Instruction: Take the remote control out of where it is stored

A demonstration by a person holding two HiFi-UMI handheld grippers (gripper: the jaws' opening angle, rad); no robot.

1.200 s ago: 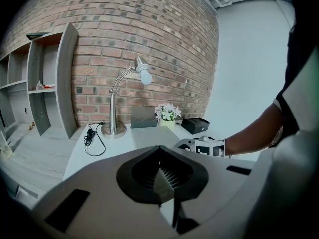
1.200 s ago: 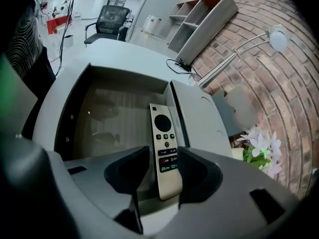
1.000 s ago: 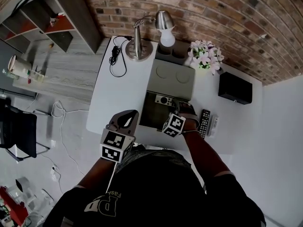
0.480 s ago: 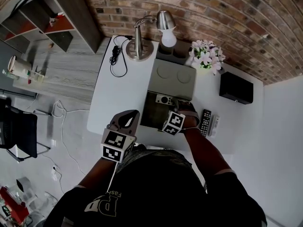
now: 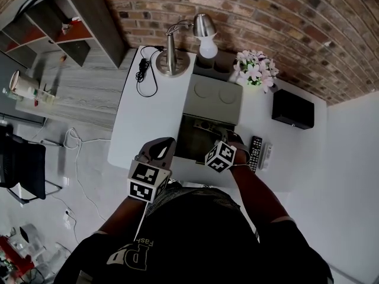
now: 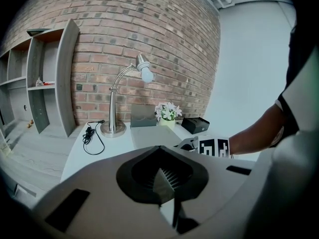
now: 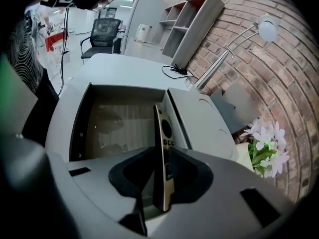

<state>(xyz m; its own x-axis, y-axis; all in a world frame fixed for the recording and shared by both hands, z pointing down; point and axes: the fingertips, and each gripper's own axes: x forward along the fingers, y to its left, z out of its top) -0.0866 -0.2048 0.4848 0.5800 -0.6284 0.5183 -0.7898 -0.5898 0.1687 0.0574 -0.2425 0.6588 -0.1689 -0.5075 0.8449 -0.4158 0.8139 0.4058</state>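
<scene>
The right gripper [image 7: 160, 185] has just been closing its jaws and pinches the slim remote control [image 7: 162, 133] between them, over the open grey box [image 7: 79, 128]. The left gripper [image 6: 167, 180], its jaws pressed together on nothing, hangs to the left of the box.

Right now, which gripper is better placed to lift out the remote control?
Right. The right gripper, jaws just closing, holds the remote control over the box; the left gripper hovers away, empty.
</scene>
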